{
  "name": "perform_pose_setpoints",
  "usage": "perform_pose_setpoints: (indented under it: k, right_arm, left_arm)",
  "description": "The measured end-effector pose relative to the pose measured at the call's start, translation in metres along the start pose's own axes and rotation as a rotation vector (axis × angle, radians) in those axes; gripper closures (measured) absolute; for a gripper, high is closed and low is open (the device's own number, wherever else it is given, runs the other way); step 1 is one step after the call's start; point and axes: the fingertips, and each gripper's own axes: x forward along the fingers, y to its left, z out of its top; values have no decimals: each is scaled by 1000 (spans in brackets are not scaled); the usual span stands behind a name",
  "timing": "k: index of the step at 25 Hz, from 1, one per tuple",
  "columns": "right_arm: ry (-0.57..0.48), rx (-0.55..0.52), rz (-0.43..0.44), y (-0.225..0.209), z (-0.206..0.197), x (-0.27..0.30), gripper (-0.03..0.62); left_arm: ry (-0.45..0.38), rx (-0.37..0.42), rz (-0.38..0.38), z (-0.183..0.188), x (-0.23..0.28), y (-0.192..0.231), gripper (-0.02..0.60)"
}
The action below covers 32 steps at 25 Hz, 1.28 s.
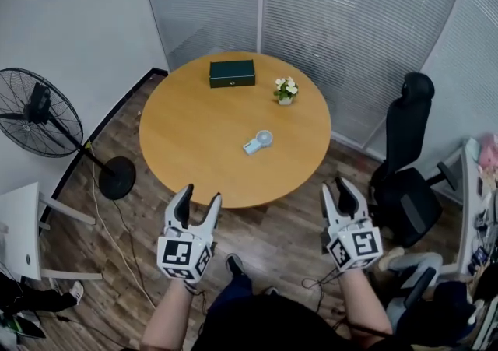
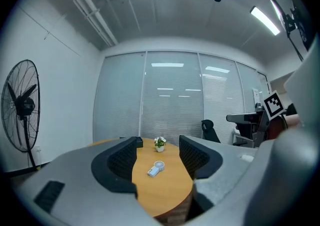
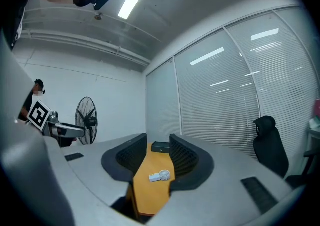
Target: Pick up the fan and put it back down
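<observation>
A small white hand-held fan (image 1: 258, 141) lies flat near the middle of the round wooden table (image 1: 187, 139). It shows again in the left gripper view (image 2: 156, 169) and in the right gripper view (image 3: 160, 175), framed between the jaws but far off. My left gripper (image 1: 200, 198) hangs over the floor just short of the table's near edge, open with nothing between its fingers. My right gripper (image 1: 337, 187) is off the table's near right edge, also open and empty. A big black standing fan (image 1: 39, 112) is on the floor at the left.
A dark green box (image 1: 232, 73) and a little pot of white flowers (image 1: 285, 91) sit at the table's far side. A black office chair (image 1: 408, 170) stands to the right, a white seat (image 1: 19, 229) at the left. Glass walls with blinds close the back.
</observation>
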Motion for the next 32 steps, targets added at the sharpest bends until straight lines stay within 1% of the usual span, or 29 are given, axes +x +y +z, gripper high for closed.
perform_pose_setpoints:
  k: [6,13,16,21,26,29,32]
  right_arm:
    - [79,57,-13,6,-29,67,457]
    - [167,122,-41,21,-59,129,442]
    - [203,123,-35,30,-72,148,441]
    - [273,148,-3,36,-100,179,442]
    - [317,177,32,34,-129,211,442]
    - [348,195,57,27,-150,234,442]
    - [387,191,83,10,-172,263,439]
  left_arm:
    - [32,-34,-23,-18,41,48,325]
    - [76,-72,-51,-36,66,105,327]
    - [91,-91,-57,-44,74,121,327]
    - [118,-128,-59,-57,86,134,328]
    - [151,-136,-32,-67,100,144,328]
    - [164,-124,7,-66,110,153,328]
    - [182,-111,49,-63,128,161,328]
